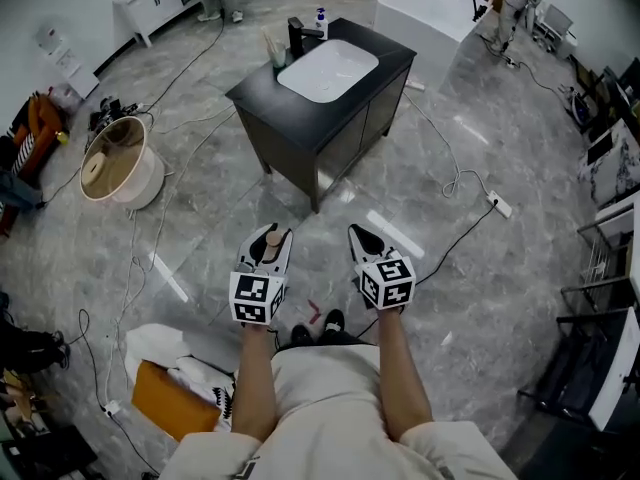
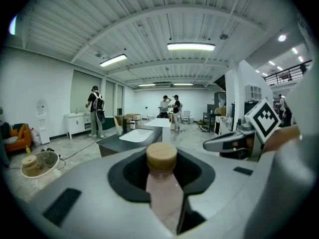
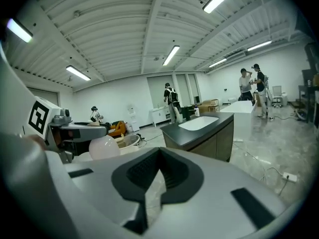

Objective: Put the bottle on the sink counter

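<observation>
Underfoot, floor [image 1: 480, 298]: we stand on grey marble tiling that runs all the way to the walls, and it lies between us and the cabinet.
Bathtub [image 1: 425, 13]: we see it white, beyond the cabinet, at the far right.
Sink counter [image 1: 262, 98]: we face its dark top on a dark cabinet, well apart from both grippers. A white basin [image 1: 328, 70] is sunk into it, and a black faucet [image 1: 296, 36] and a small blue-topped dispenser [image 1: 321, 20] stand at its far edge.
Round tub [image 1: 146, 140]: we find it pale, on the floor to the left of the cabinet.
Orange box [image 1: 170, 400]: we see it low on the left, near our feet, beside white wrapping.
Cables [image 1: 455, 183]: we see them snaking over the tiles on both sides of the cabinet. One ends in a white power strip [image 1: 500, 205] to the right.
Bottle [image 2: 162, 185]: we see it pale pink with a tan cap. It stands upright between the left jaws, cap above them, far short of the counter.
Left gripper [image 1: 266, 243]: we hold it partly spread, its pads pinching the bottle's body.
Right gripper [image 1: 360, 236]: we carry it just beside the left one, jaws pressed together at the tips with nothing in them.
</observation>
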